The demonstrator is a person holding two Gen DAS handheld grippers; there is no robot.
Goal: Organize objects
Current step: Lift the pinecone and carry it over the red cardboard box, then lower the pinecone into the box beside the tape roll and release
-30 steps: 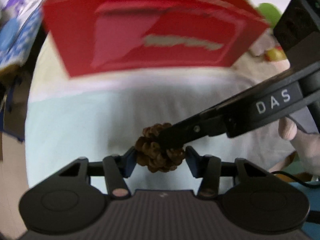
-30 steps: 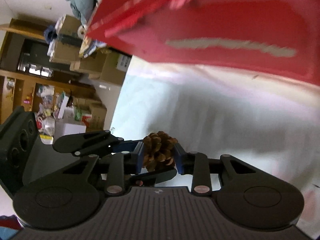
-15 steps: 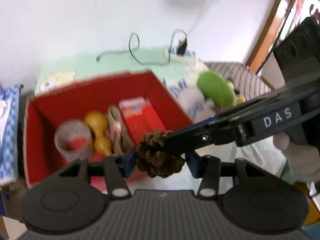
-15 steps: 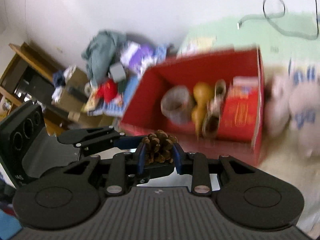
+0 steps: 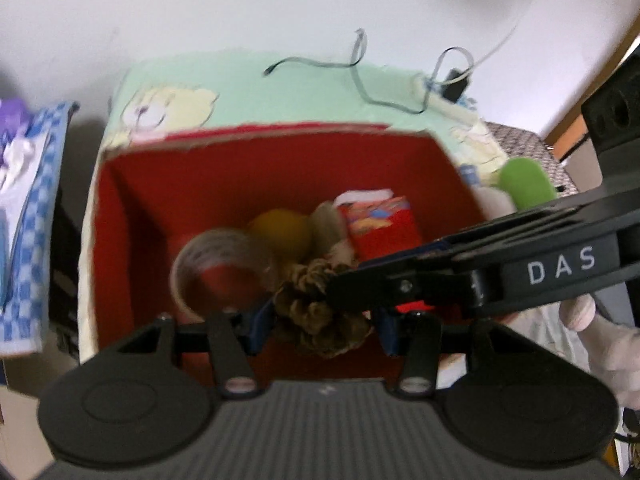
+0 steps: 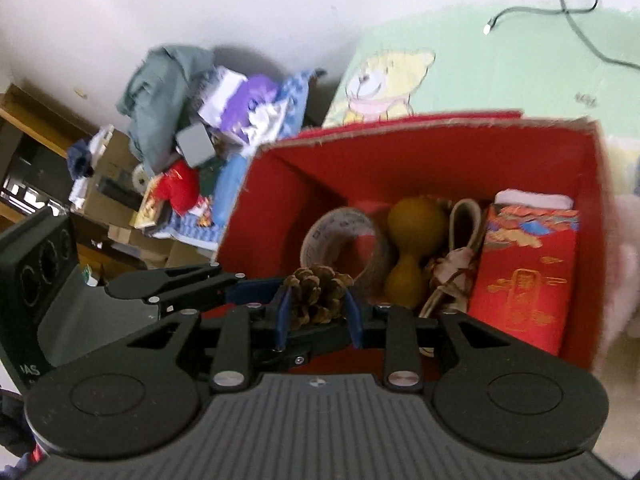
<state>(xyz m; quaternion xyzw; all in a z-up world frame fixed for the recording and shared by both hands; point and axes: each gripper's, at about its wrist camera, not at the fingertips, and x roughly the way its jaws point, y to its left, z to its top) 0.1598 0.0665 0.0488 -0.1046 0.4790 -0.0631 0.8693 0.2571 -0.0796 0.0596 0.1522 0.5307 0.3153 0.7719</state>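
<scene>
A brown pine cone (image 5: 320, 312) (image 6: 316, 296) hangs over the near part of an open red box (image 5: 280, 132) (image 6: 440, 120). My left gripper (image 5: 320, 326) is shut on it, blue pads against its sides. The right gripper (image 6: 318, 316) is shut on the same cone. In the left wrist view its black fingers (image 5: 360, 280) reach in from the right. In the right wrist view the left fingers (image 6: 180, 284) come in from the left. In the box lie a clear tape roll (image 6: 344, 240), a yellow gourd (image 6: 408, 248), a beige strap (image 6: 456, 256) and a red packet (image 6: 524, 276).
The box stands on a mint green sheet with a bear print (image 5: 168, 108). A cable (image 5: 360, 76) lies behind it and a green plush toy (image 5: 524, 184) to its right. A heap of clothes and bags (image 6: 240, 120) sits left of the bed. A gloved hand (image 5: 600, 340) holds the right gripper.
Both grippers rose with the pine cone from in front of the box's outer wall to above its open top. The box's inside has come into view.
</scene>
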